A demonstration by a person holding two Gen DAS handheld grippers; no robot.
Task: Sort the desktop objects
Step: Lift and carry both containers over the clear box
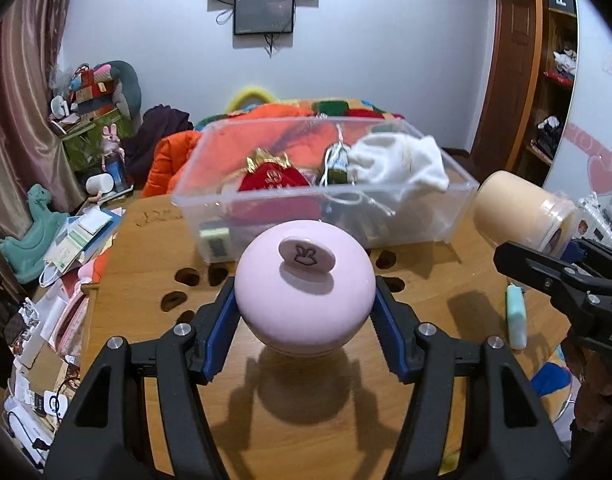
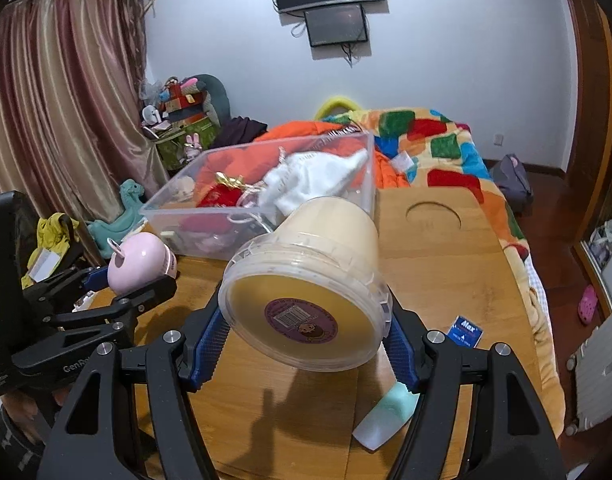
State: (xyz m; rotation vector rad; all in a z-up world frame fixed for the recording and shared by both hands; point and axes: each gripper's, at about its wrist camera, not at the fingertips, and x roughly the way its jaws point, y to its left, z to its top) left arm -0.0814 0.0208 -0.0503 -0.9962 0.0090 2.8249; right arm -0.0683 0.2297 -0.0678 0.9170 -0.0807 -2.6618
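**Both Tongs Loaded, Held Above the Surface in Front of the Bin**

1. Left tongs: clenched on a round pink jar. Its blue pads press on the jar's two sides. A small oval tab with a rabbit outline stands on top of the jar. The jar is lifted off the wooden surface; its shadow lies below it.

2. Clear plastic bin: stands on the surface just behind the pink jar. Contents, left to right:
   - a pale green block against the near left corner;
   - a red pouch with gold trim;
   - a dark green bottle tied with light cord;
   - a white cloth draped over the right part.

3. Right tongs: clenched on a cream-coloured tub with a clear lid. The tub is tilted, with its lid and round barcode label facing the camera. It is held in the air near the bin's right front corner.

4. Surface, right side: a mint-green tube lies flat, beside the right tongs. A small blue packet lies near the surface's right edge.
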